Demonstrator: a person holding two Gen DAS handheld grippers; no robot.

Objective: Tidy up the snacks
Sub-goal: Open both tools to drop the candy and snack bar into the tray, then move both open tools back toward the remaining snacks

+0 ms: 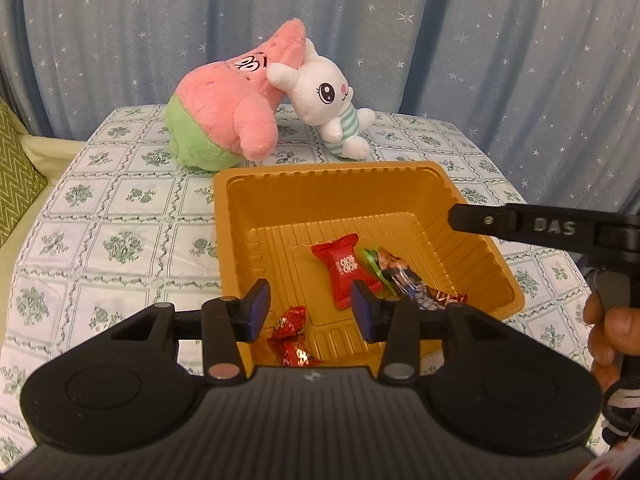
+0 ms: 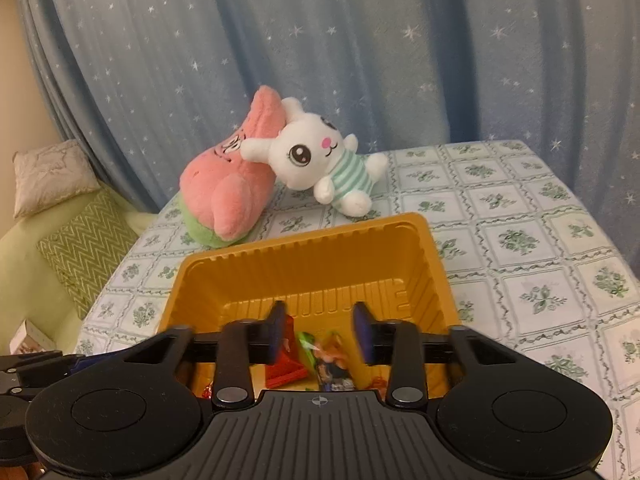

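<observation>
An orange plastic tray (image 1: 320, 170) sits on the flowered tablecloth. Inside lie a red packet (image 1: 346, 268), a green and dark wrapped snack (image 1: 400, 276) and a red foil candy (image 1: 290, 328). My left gripper (image 1: 310, 312) hovers over the tray's near edge, open, with the foil candy lying below the gap between its pads. My right gripper (image 2: 320, 332) is open above the tray (image 2: 304, 236), and the red packet (image 2: 286, 372) and dark wrapper (image 2: 332, 368) lie beneath it. One of the right gripper's fingers (image 1: 500, 222) reaches over the tray's right rim.
A pink and green plush (image 1: 228, 108) and a white bunny plush (image 1: 324, 96) lean together behind the tray. A blue starred curtain hangs at the back. A green zigzag cushion (image 2: 84, 256) lies off the table's left edge. A hand (image 1: 604, 336) holds the right gripper.
</observation>
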